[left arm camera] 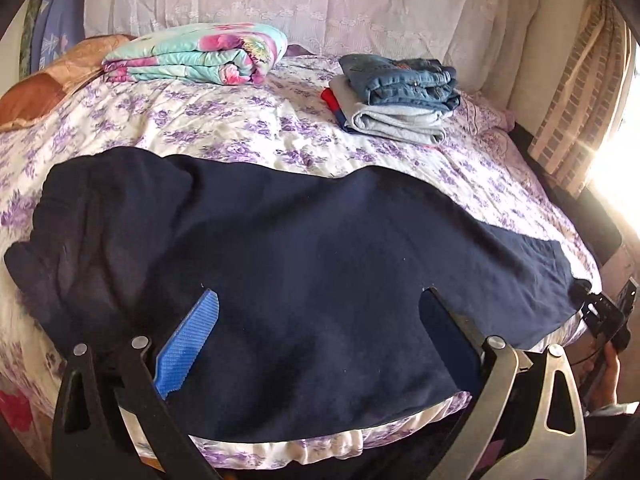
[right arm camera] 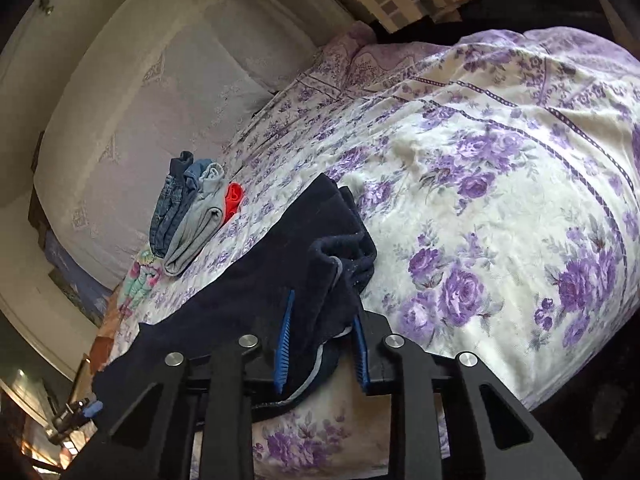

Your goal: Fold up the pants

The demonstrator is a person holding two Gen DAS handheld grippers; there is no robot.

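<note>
Dark navy pants (left arm camera: 304, 264) lie spread sideways across the near edge of the bed. My left gripper (left arm camera: 320, 308) hovers over their middle with its blue-padded fingers (left arm camera: 192, 336) wide apart and nothing between them. In the right wrist view the pants (right arm camera: 256, 284) run away to the left. My right gripper (right arm camera: 320, 344) has its blue pads (right arm camera: 285, 344) closed on the bunched waistband end of the pants at the bed's edge. That right gripper also shows at the far right of the left wrist view (left arm camera: 600, 308).
The bed has a white sheet with purple flowers (left arm camera: 248, 120). A stack of folded jeans and grey clothes (left arm camera: 400, 96) sits at the back right. A folded floral blanket (left arm camera: 196, 56) lies at the back left. Pale pillows (left arm camera: 304, 0) line the headboard. A curtained window (left arm camera: 580, 92) is on the right.
</note>
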